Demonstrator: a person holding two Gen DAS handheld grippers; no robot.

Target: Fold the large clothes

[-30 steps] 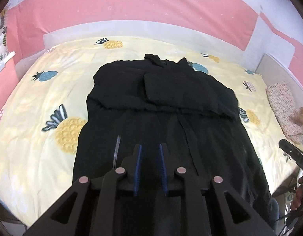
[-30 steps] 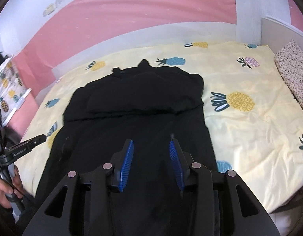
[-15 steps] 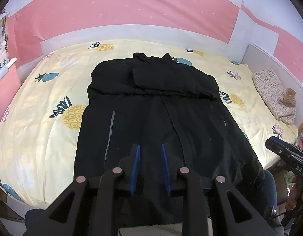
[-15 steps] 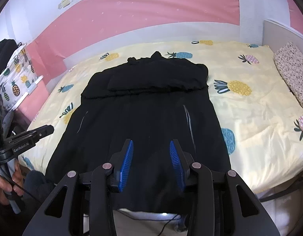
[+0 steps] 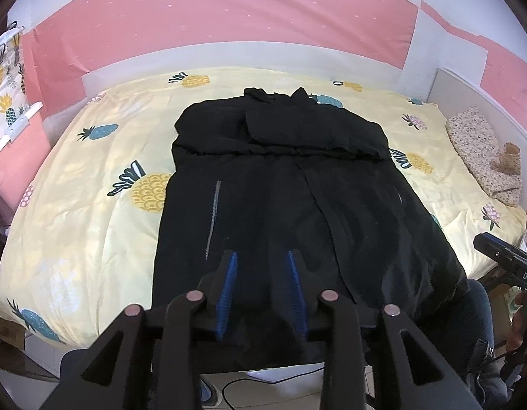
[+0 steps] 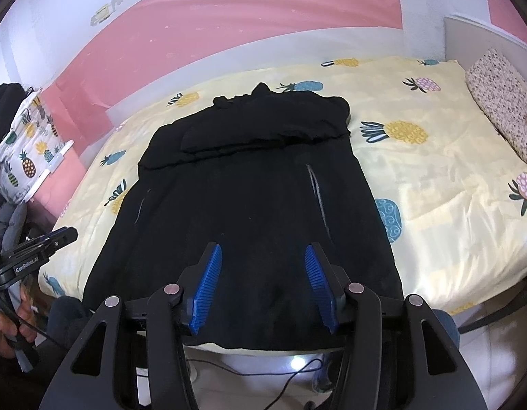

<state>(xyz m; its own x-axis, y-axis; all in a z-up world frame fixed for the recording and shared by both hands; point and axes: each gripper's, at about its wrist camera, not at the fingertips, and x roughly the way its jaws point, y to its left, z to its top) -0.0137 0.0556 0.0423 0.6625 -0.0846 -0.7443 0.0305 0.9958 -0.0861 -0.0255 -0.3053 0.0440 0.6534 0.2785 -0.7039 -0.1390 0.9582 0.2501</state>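
**Backing off to the hem, jaws spreading**

Both our grippers have pulled back toward the foot of the bed since the earlier frames, so the near hem of the coat, then out of sight, now shows below the fingers in both views.

Nearest us, our left gripper (image 5: 261,256) hangs over the lower part of the black coat (image 5: 297,212) with its jaws opening and nothing between the blue pads; we see no pinched cloth. Our right gripper (image 6: 261,256) is wider, its jaws also opening, likewise empty above the fabric.

Just beyond the fingers, the hem drapes a little over the edge of the bed (image 5: 75,239). Farther up, the pocket zippers run along each side, and at the far end the sleeves appear already folded across the chest, under the collar.

We judge the step in hand is taking the hem to fold the bottom up. To do it well, we should set each gripper near its own hem corner, well apart, pinch all layers together, and lift evenly so the fold line stays straight across and the folded sleeves are not dragged.
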